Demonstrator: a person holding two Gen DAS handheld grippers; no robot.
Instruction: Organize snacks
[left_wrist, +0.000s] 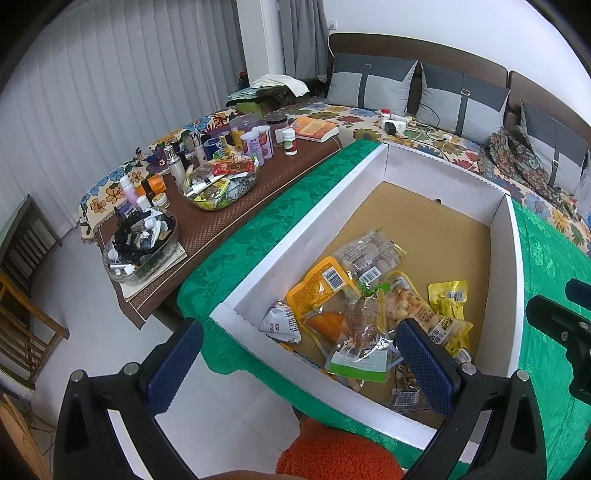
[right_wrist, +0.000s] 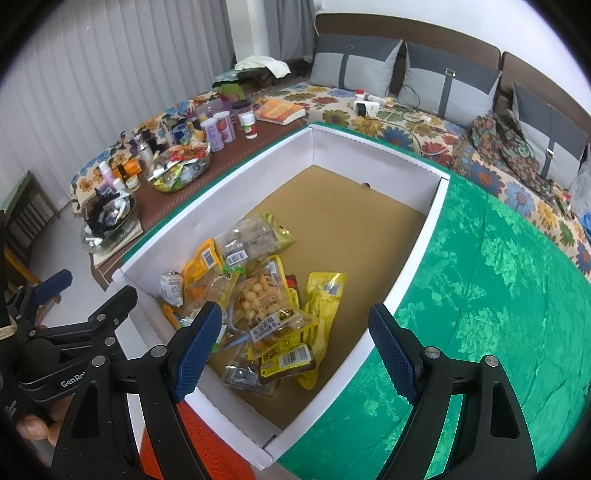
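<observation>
Snack packets overlap in the box, lowest ones hidden; both grippers wide, empty.

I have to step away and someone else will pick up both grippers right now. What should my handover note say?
Left gripper: open, empty, over the box's near corner.
Right gripper: open, empty, above the pile.
Snack packets lie heaped loose at the near end of the white box on the green cloth; the far end is bare.
More snacks sit in a glass bowl on the side table.
Done: nothing visibly sorted. Left: arrange the packets.
</observation>
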